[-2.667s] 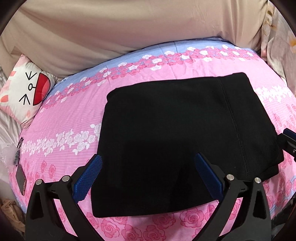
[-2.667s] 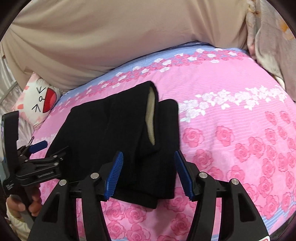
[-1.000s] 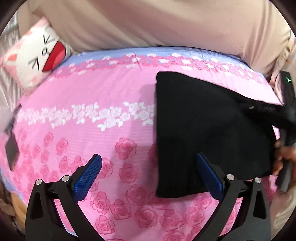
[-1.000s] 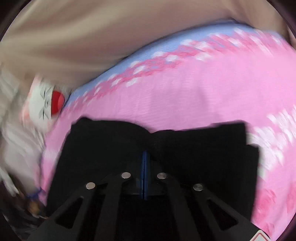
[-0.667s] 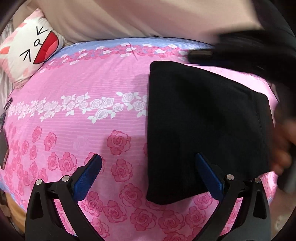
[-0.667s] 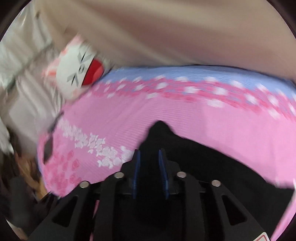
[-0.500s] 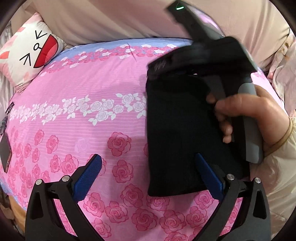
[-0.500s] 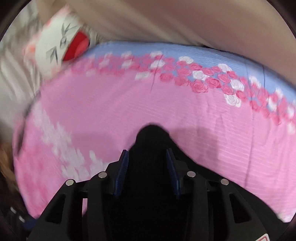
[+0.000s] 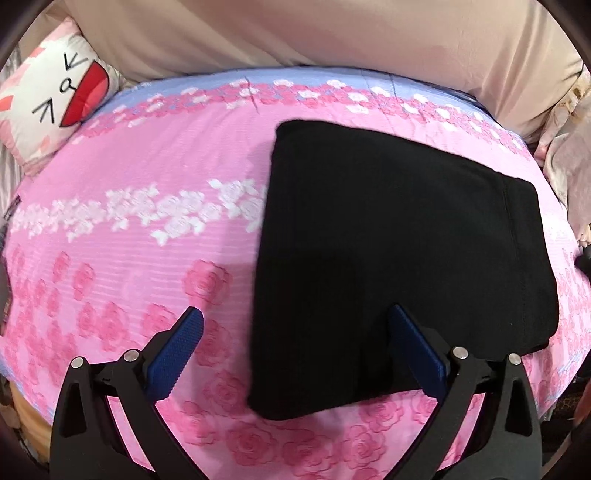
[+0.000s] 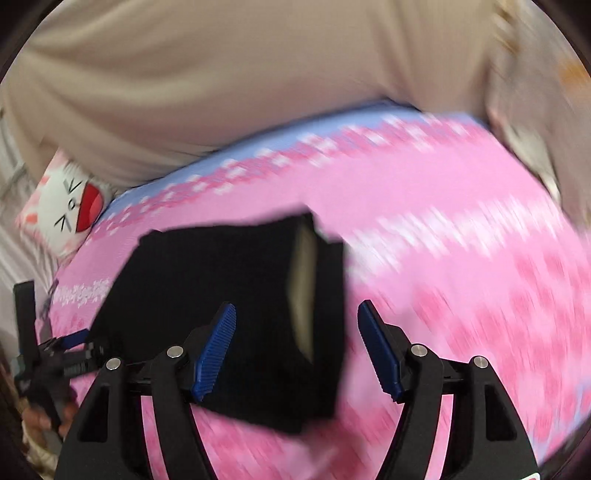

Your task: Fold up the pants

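The black pants [image 9: 399, 258] lie folded into a compact rectangle on the pink rose-print bed sheet [image 9: 147, 236]. In the right wrist view the pants [image 10: 229, 295] show a pale inner lining at the open end of the fold. My left gripper [image 9: 295, 350] is open and empty, hovering over the near left edge of the pants. My right gripper [image 10: 295, 350] is open and empty above the near end of the pants. The left gripper [image 10: 74, 350] also shows at the left edge of the right wrist view.
A white cat-face cushion [image 9: 55, 99] lies at the far left of the bed. A beige quilt [image 9: 314, 33] is bunched along the far side. Pale floral fabric [image 9: 569, 147] sits at the right edge.
My right gripper was shut on a pants edge, carried it across the fold, opened and pulled back to the near side. My left gripper stayed open and shifted a little.
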A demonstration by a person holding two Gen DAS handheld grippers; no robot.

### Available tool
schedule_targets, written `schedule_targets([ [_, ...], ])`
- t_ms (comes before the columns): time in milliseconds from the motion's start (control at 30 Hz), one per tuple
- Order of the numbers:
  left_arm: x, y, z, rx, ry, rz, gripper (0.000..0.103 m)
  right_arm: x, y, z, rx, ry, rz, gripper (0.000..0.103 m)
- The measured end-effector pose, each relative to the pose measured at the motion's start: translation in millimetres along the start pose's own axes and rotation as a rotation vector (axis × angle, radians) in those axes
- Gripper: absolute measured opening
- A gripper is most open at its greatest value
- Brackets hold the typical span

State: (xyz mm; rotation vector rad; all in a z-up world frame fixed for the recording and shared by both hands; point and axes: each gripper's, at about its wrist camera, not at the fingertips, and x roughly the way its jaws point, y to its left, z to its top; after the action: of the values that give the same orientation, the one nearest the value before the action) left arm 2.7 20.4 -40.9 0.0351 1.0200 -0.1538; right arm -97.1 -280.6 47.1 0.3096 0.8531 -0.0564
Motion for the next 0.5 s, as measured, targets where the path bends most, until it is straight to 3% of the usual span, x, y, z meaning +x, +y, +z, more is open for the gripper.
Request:
schedule_targets([
  [167,3,-11,-5,-0.002,0.004,0.024,0.098,20,18,-23,-0.047,0.041,0.066,0.067],
  [367,0,-20,-5,0.027,-0.007,0.063,0.098,48,34,-18,-0.081,0.028,0.074,0.068],
  [400,1,-21,-5,0.029,-0.005,0.063,0.098,54,36,-18,-0.085,0.032,0.083,0.061],
  [467,3,-22,-3,0.027,0.000,0.057,0.098,57,38,-18,-0.066,0.054,0.157,0.037],
  [500,2,-22,-2,0.029,0.005,0.052,0.098,50,40,-18,-0.065,0.046,0.175,0.034],
])
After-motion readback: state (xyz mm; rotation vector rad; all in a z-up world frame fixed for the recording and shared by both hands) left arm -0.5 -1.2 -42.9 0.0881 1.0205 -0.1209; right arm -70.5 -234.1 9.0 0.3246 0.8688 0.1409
